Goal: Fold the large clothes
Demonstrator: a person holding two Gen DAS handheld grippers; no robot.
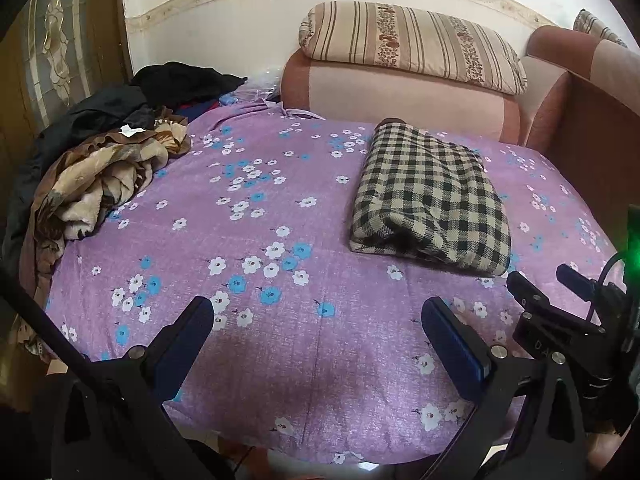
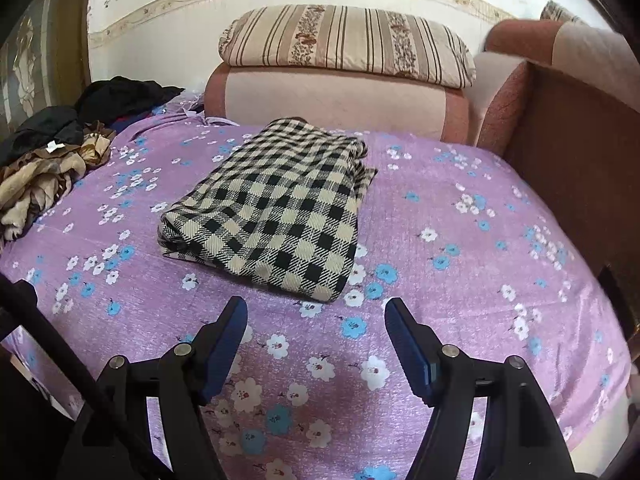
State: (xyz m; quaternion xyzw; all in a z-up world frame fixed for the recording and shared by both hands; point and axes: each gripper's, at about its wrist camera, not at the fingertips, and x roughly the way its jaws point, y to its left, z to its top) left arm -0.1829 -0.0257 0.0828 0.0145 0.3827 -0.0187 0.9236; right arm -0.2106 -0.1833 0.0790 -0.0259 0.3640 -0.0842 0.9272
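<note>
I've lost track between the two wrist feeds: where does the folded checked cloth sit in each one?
Left wrist view: the folded checked cloth lies right of centre on the purple bedsheet, beyond the tool's right finger.
Right wrist view: the cloth lies near the centre, just ahead of the open tool.
Shared landmark: the striped pillow on the pink sofa arm behind it.

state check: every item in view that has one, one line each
Checked cloth: folded into a neat block, lying flat on the bed, nothing touching it.
Brown blanket: crumpled, unfolded, at the bed's left edge.
Dark clothes: heaped, unfolded, behind the blanket.
Striped pillow: lying on the sofa arm.
Left gripper: open, empty.
Right gripper: open, empty, short of the cloth.
</note>
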